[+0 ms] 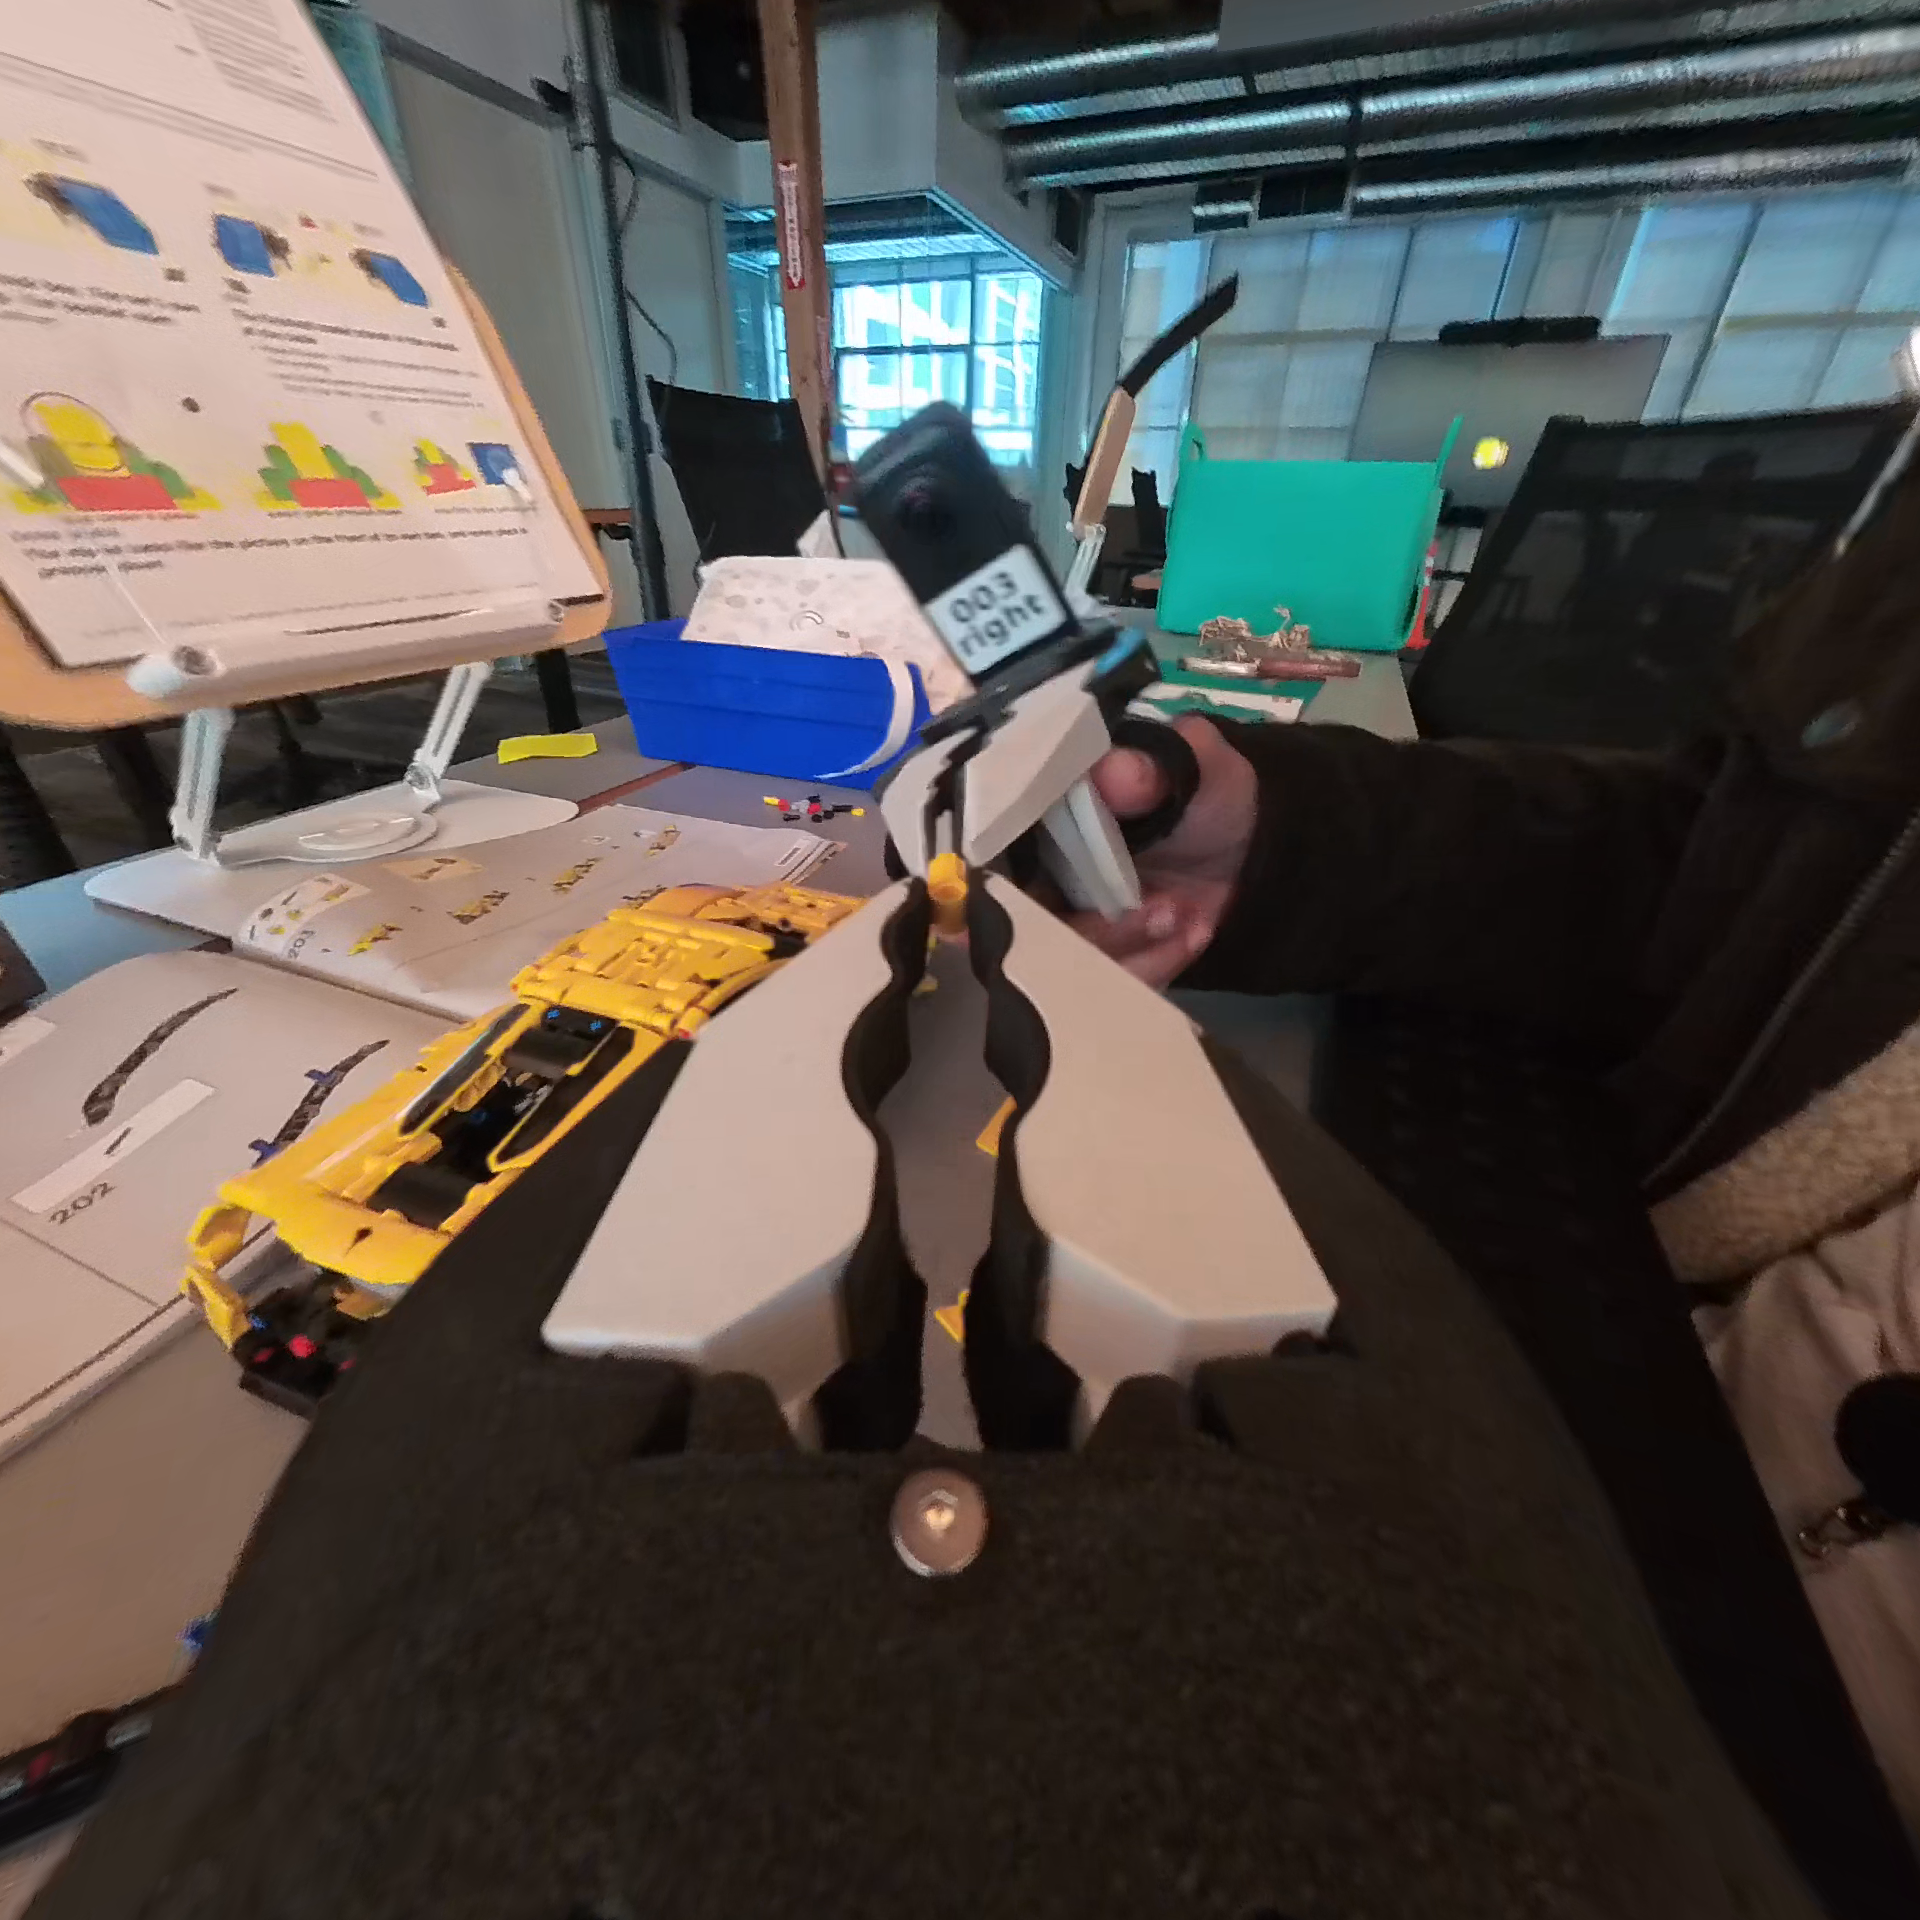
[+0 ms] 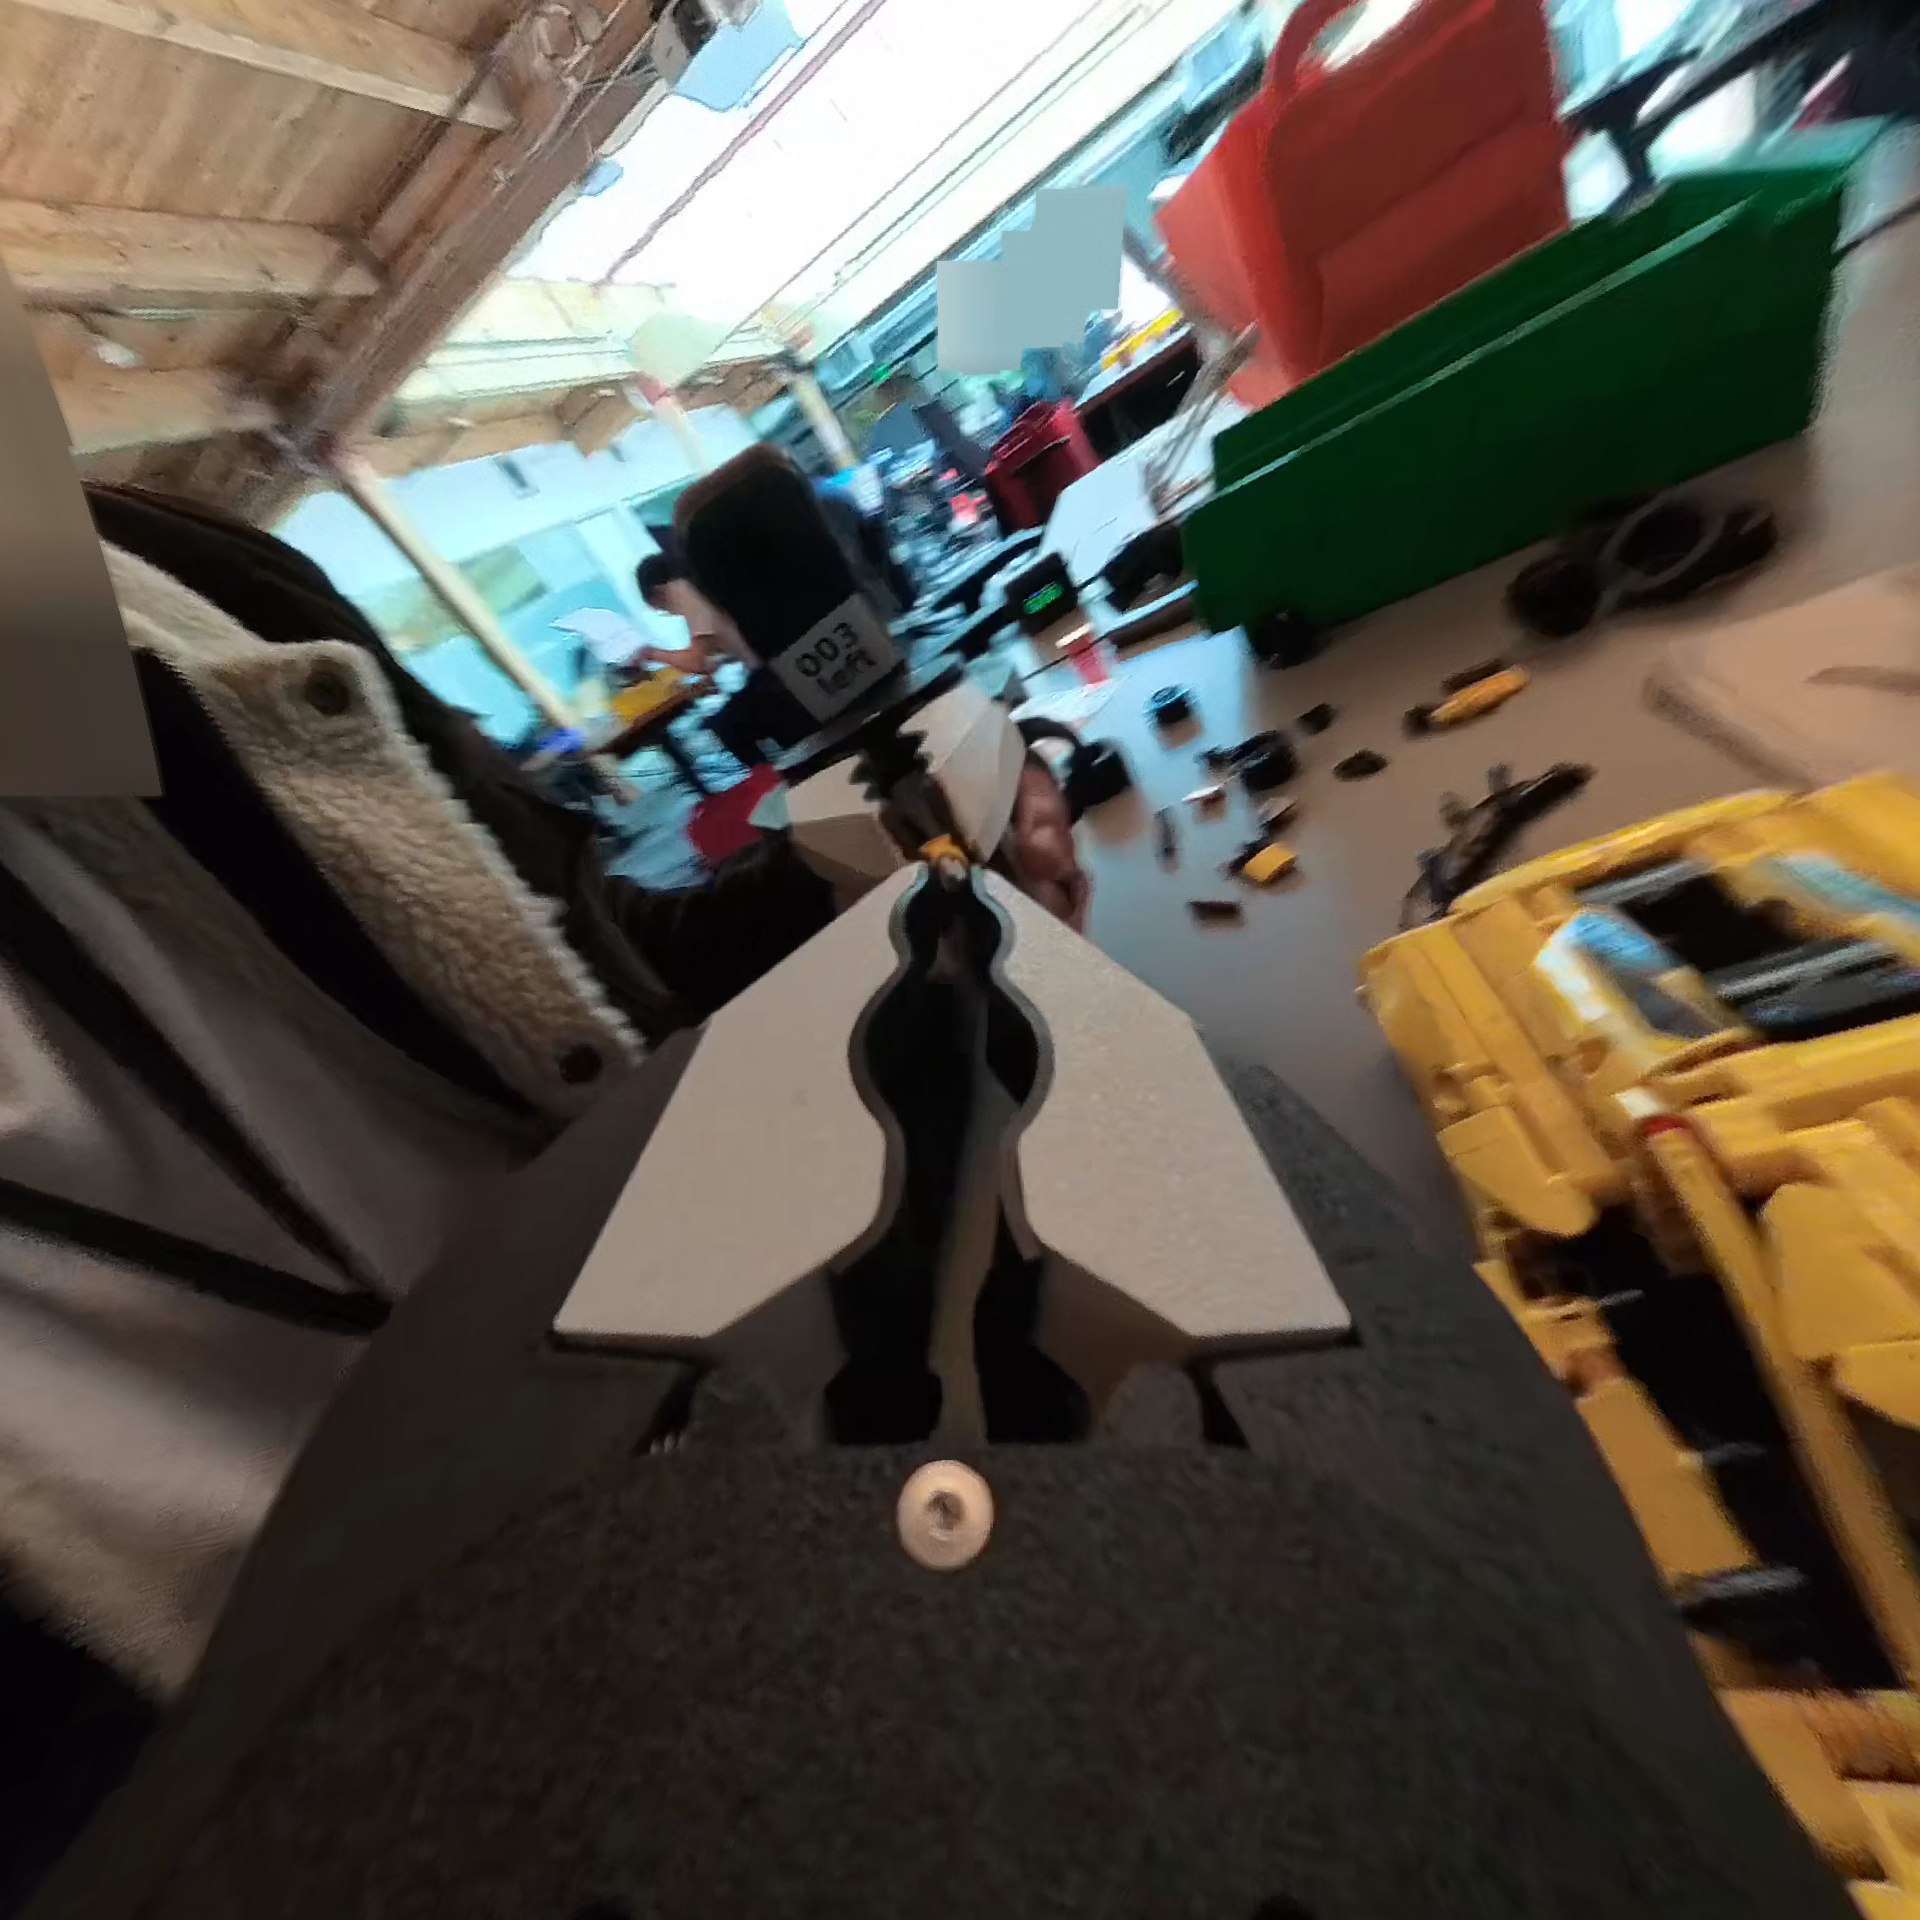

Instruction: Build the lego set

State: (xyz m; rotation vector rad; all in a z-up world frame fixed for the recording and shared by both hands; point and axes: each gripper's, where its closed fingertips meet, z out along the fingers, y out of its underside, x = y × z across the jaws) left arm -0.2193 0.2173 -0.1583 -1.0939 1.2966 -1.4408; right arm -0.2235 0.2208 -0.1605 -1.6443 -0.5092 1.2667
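Note:
A small yellow Lego piece (image 1: 948,881) is held in the air between both grippers, which meet tip to tip. My left gripper (image 1: 943,902) is shut on its near end. My right gripper (image 1: 940,826) comes in from above and behind, held by a hand. In the right wrist view my right gripper (image 2: 945,883) is shut on the piece (image 2: 945,852), with the left gripper (image 2: 914,805) opposite. The partly built yellow Lego car (image 1: 582,1060) lies on the table to the left of the grippers; it also shows in the right wrist view (image 2: 1662,1091).
Open instruction booklets (image 1: 135,1164) lie under and beside the car. A sheet on a stand (image 1: 260,364) and a blue bin (image 1: 748,707) are behind. Loose small pieces (image 2: 1268,769) are scattered before a green bin (image 2: 1507,416). The person's jacket sleeve (image 1: 1455,862) is at right. Only a small space, under 4 cm, lies between the two pairs of fingers.

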